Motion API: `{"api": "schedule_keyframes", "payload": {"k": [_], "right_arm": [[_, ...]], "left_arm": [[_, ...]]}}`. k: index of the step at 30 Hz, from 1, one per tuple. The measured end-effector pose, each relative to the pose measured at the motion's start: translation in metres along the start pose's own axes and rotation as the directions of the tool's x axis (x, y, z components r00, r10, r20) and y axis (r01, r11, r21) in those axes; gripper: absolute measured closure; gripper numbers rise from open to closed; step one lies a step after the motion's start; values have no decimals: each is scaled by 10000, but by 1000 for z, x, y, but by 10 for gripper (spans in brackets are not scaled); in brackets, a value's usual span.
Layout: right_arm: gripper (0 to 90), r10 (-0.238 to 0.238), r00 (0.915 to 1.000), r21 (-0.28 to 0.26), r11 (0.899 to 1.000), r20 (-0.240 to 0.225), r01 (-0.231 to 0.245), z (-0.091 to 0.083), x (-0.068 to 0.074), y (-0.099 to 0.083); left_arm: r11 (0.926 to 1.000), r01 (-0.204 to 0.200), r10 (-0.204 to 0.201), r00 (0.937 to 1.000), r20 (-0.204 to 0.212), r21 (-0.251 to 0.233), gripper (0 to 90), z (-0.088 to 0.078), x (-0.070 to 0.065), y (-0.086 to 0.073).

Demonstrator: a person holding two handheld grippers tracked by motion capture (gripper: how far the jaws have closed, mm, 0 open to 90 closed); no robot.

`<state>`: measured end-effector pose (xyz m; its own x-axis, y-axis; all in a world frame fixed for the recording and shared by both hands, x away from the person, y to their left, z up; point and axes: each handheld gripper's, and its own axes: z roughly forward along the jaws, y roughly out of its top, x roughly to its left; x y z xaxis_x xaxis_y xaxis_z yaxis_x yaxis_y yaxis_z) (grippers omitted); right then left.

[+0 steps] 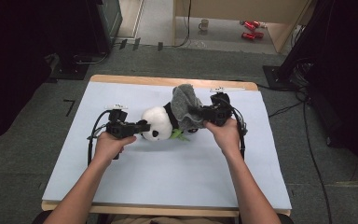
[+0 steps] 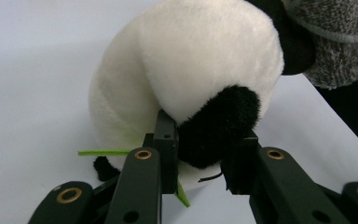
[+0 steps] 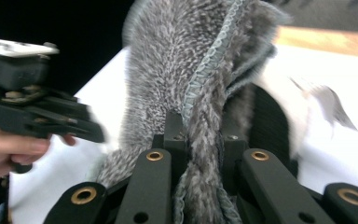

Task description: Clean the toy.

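The panda (image 1: 158, 122) lies mid-table (image 1: 168, 186); the left gripper (image 1: 142, 127) pinches its black ear, the right gripper (image 1: 198, 113) pinches the grey cloth (image 1: 185, 100) draped over its body. Likely dressing or wiping; next, drag the cloth while the left steadies

Wood-edged table (image 1: 121, 78) w/ pale blue mat (image 1: 168, 172); plush panda (image 1: 157, 122) lies on mat, approx. centre.

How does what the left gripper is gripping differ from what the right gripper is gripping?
The left gripper clamps the plush panda by a black limb; the right gripper pinches the grey cloth. The panda is white, black and rounded; the cloth is grey, shaggy and bunched. Both are soft.
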<state>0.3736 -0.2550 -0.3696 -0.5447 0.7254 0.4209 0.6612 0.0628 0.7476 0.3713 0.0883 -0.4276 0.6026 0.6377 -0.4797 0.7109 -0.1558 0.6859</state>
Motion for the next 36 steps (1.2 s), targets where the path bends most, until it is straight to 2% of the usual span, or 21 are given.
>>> {"api": "schedule_keyframes", "payload": {"k": [1,3,5,8,10,12,14,17,19,21,23,24,26,29,32,35,36], "right_arm": [[796,290,9994,-91,9995,-198,-292,0,-8,-2],[797,664,9976,-145,9977,-202,-667,-5,-18,-3],[797,809,9967,-295,9963,79,-806,-12,-27,-3],[799,912,9929,-413,9952,759,-883,-24,-36,-3],[799,1150,9917,-773,9909,571,-1105,-35,-39,-1],[799,1110,9933,-974,9894,313,-1075,-41,-34,3],[798,795,9968,-1099,9907,-63,-797,-43,-21,8],[798,243,9990,-875,9958,-388,-277,-33,0,10],[798,86,9978,-589,9982,-655,-125,-20,9,7],[798,-91,9981,-198,9998,-608,79,-5,14,3],[798,-148,9991,219,9996,-394,157,8,13,-3],[798,-141,9991,255,9996,-398,151,12,10,-6],[799,-7,9991,163,9999,-418,14,13,6,-8],[799,129,9993,117,9999,-361,-125,11,0,-7],[799,164,9990,157,9998,-415,-157,11,-2,-8],[798,144,9991,154,9998,-400,-138,12,0,-7],[798,125,9991,148,9998,-403,-119,13,0,-7]], "left_arm": [[10000,-1,1,10000,11,-11,714,0,0,0],[9999,-42,42,10000,0,-93,713,1,-1,0],[9999,-86,86,10000,-31,-127,712,1,0,-1],[9998,-95,94,9999,-73,-168,709,0,1,-1],[9997,-123,121,9999,-103,-229,706,0,1,-1],[9994,-188,184,9997,-137,-287,704,1,1,-1],[9993,-210,205,9996,-175,-319,701,1,0,-1],[9990,-304,295,9992,-261,-335,693,0,0,-2],[9986,-418,407,9986,-333,-333,686,0,-2,-2],[9982,-505,493,9981,-367,-318,665,0,-2,-2],[9968,-786,780,9959,-457,-116,619,-1,-3,0],[9964,-848,846,9952,-501,-21,584,-2,-4,1],[9923,-1230,1238,9906,-589,167,522,-5,-6,4],[9802,-1975,1980,9776,-714,133,474,-11,-12,10],[9650,-2601,2575,9639,-674,-323,415,-20,-19,18],[9646,-2629,2621,9643,-369,-203,351,-24,-22,29],[9628,-2697,2690,9625,-341,-158,342,-22,-23,33]]}}
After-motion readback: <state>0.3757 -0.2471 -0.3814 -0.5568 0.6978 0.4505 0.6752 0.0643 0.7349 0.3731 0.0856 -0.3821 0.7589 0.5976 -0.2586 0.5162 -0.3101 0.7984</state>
